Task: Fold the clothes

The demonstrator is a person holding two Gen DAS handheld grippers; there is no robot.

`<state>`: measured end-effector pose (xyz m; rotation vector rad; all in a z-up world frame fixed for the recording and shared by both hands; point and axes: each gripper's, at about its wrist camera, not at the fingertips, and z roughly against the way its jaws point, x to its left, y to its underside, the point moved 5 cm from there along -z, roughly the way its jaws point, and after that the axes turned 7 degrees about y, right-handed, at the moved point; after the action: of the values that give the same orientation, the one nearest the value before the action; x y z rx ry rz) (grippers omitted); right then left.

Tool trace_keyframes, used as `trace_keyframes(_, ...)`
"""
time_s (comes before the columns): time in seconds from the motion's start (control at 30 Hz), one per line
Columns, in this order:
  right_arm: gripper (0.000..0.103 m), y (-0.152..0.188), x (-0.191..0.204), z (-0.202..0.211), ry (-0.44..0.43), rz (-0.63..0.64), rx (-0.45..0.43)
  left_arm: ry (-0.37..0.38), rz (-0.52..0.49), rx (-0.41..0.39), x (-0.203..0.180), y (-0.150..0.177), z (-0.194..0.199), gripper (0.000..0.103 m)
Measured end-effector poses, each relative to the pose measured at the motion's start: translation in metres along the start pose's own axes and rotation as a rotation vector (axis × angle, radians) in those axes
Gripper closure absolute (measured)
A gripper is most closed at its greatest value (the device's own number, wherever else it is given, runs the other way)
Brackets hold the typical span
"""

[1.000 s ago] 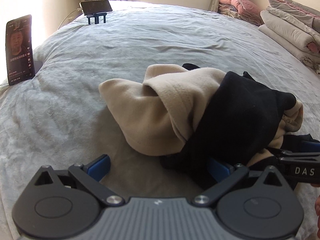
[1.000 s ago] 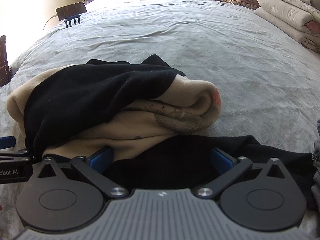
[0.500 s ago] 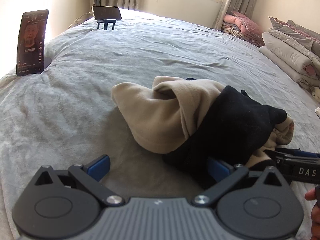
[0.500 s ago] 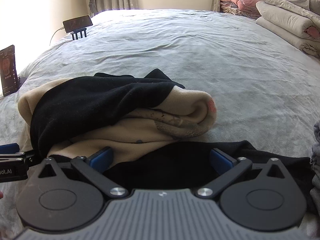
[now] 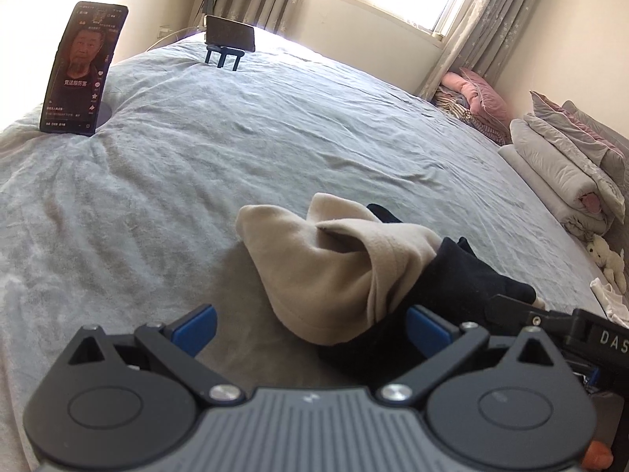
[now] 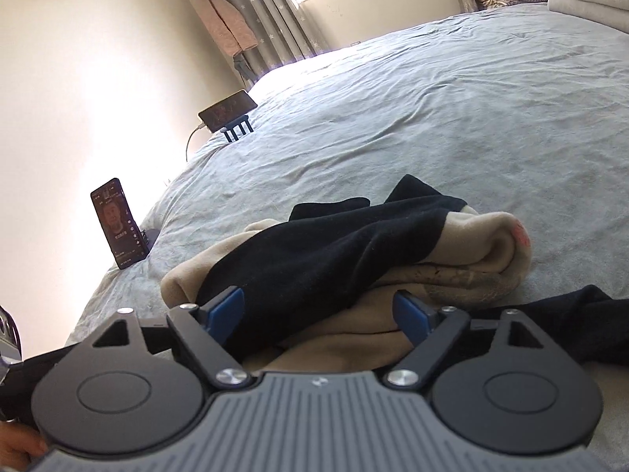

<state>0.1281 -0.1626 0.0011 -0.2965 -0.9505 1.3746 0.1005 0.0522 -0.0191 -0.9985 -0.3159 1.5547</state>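
A crumpled beige and black garment (image 5: 334,275) lies bunched on the grey bed (image 5: 236,157). My left gripper (image 5: 312,328) stands open at the bundle's near left end, with the beige corner between its blue pads (image 5: 196,326) and not pressed. The same garment (image 6: 354,251) fills the right wrist view, its rolled beige end pointing right. My right gripper (image 6: 318,312) is closing its jaws over the near edge, with black and beige cloth between the pads (image 6: 226,310). I see no firm pinch. A black part of the garment (image 6: 570,322) trails off to the right.
A lit phone (image 5: 78,70) stands upright at the bed's left edge. A second phone (image 5: 230,35) on a small stand sits further back. Folded quilts (image 5: 562,173), pink bedding (image 5: 475,94) and a plush toy (image 5: 609,263) line the right side. A hand (image 6: 19,444) shows at the lower left.
The right gripper's jaws have narrowed around the near edge of the bundle, and it has rolled and tipped upward. The left gripper has drawn back, risen and rolled a little, still open.
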Motion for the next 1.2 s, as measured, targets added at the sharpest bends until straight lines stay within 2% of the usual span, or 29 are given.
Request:
trace_keyframes(0.03,0.038,0.001,0.002,-0.003,-0.01,-0.008,0.012,0.002,0.005,-0.004,0.0,0.0,0.0,0.001)
trace_keyframes(0.1,0.06,0.0,0.002,0.0,-0.011,-0.012,-0.001,0.019,0.016,-0.016,0.001,-0.002,0.002,0.001)
trace_keyframes(0.13,0.065,-0.002,0.002,0.002,-0.01,-0.011,-0.014,0.028,0.017,-0.02,0.002,-0.003,0.003,0.002)
trace_keyframes(0.17,0.081,-0.004,0.002,0.004,-0.009,-0.011,-0.027,0.042,0.016,-0.022,0.001,-0.003,0.003,0.004)
trace_keyframes(0.2,0.091,-0.007,0.002,0.007,-0.023,-0.021,-0.038,0.066,0.003,-0.023,-0.002,-0.004,0.004,0.008)
trace_keyframes(0.33,0.091,-0.022,0.003,0.023,-0.073,-0.047,-0.099,0.16,-0.084,-0.038,-0.019,-0.003,0.01,0.017)
trace_keyframes(0.47,0.091,-0.022,0.0,0.025,-0.067,-0.037,-0.092,0.233,-0.222,-0.021,-0.047,0.006,0.01,0.017)
trace_keyframes(0.53,0.09,-0.021,-0.001,0.025,-0.065,-0.03,-0.081,0.239,-0.285,-0.005,-0.059,0.014,0.006,0.017)
trace_keyframes(0.6,0.085,-0.021,-0.004,0.025,-0.062,-0.03,-0.075,0.204,-0.325,0.009,-0.066,0.02,-0.004,0.017)
trace_keyframes(0.63,0.085,-0.021,-0.006,0.026,-0.053,-0.036,-0.075,0.171,-0.34,0.009,-0.067,0.024,-0.011,0.024)
trace_keyframes(0.67,0.08,-0.022,-0.01,0.028,-0.04,-0.041,-0.071,0.148,-0.341,0.003,-0.066,0.025,-0.015,0.029)
trace_keyframes(0.73,0.048,-0.022,-0.019,0.033,0.008,-0.042,-0.073,0.116,-0.332,-0.015,-0.064,0.025,-0.021,0.048)
trace_keyframes(0.77,0.027,-0.022,-0.025,0.037,0.051,-0.036,-0.083,0.098,-0.311,-0.032,-0.061,0.022,-0.02,0.054)
trace_keyframes(0.8,0.024,-0.022,-0.03,0.04,0.085,-0.031,-0.092,0.081,-0.289,-0.05,-0.058,0.018,-0.019,0.071)
trace_keyframes(0.93,0.024,-0.021,-0.051,0.046,0.156,-0.049,-0.087,0.095,-0.197,-0.097,-0.047,0.008,-0.007,0.082)
trace_keyframes(1.1,0.024,-0.02,-0.077,0.04,0.236,-0.116,-0.064,0.084,-0.162,-0.212,-0.046,-0.005,0.022,0.087)
trace_keyframes(1.2,0.024,-0.019,-0.08,0.038,0.238,-0.128,-0.053,0.094,-0.138,-0.268,-0.046,-0.015,0.044,0.087)
